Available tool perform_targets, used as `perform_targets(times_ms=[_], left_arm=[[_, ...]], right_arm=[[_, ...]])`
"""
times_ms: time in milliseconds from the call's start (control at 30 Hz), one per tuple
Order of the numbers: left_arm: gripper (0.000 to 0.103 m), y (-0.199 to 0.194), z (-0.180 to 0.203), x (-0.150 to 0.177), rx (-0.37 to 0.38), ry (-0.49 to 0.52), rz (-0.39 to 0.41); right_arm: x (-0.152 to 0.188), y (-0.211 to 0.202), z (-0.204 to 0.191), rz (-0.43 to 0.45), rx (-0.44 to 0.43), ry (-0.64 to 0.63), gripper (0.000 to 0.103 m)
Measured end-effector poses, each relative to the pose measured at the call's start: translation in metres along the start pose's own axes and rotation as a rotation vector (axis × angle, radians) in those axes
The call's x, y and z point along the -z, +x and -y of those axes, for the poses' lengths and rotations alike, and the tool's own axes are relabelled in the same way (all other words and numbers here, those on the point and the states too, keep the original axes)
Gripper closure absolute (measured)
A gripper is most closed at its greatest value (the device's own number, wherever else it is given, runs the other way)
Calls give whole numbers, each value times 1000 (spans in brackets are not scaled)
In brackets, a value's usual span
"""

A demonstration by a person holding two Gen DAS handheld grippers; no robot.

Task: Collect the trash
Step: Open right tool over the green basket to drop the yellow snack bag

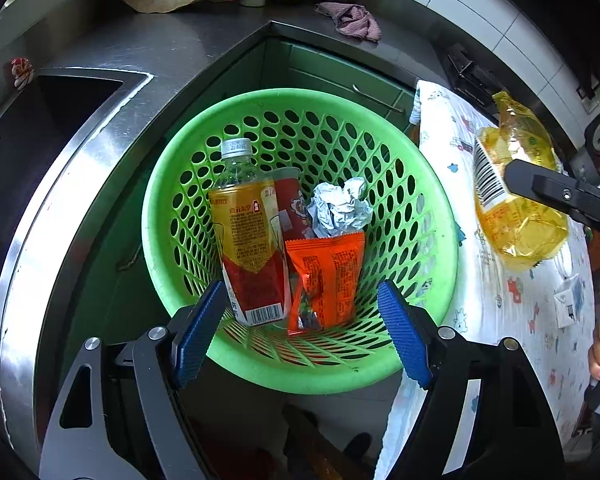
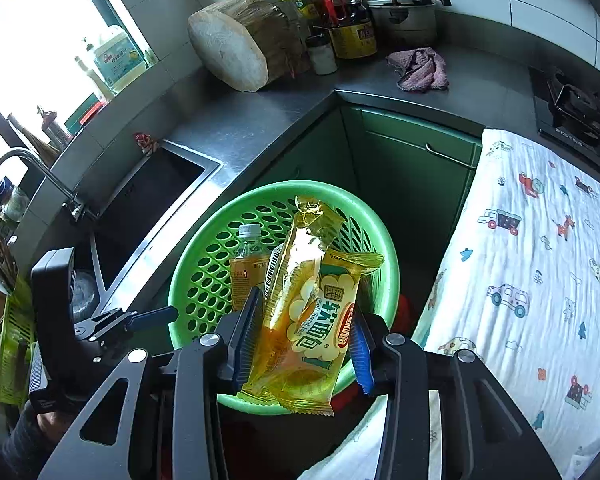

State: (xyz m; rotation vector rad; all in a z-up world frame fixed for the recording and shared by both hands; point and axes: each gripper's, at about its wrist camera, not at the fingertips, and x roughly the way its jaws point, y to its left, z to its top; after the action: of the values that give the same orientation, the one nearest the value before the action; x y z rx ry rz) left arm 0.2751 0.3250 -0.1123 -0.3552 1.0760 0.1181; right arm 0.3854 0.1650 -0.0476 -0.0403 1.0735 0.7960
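Trash wrapper (image 2: 300, 316), yellow, is sitting between the right gripper's (image 2: 304, 344) slackening pads at lower centre, above the green basket (image 2: 188, 280), while the left gripper (image 1: 304, 332) is gaping empty.

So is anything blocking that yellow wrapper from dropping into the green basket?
Nothing visible does. The yellow wrapper hangs between the right tool's pads above the open green basket. The left tool is open and empty over the near rim.
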Motion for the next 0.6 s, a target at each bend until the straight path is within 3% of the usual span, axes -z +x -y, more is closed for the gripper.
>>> perform_targets(times_ms=[100, 200, 267, 600], left_arm=[[26, -4, -2, 0, 1, -6, 7], [26, -8, -4, 1, -2, -11, 12], [25, -10, -5, 1, -6, -12, 14], [25, -14, 0, 4, -12, -7, 16]], right_arm=[[-2, 11, -1, -8, -13, 15, 51], [-2, 18, -1, -13, -28, 28, 48], [-2, 19, -2, -11, -35, 32, 40], [9, -10, 13, 26, -25, 37, 35]])
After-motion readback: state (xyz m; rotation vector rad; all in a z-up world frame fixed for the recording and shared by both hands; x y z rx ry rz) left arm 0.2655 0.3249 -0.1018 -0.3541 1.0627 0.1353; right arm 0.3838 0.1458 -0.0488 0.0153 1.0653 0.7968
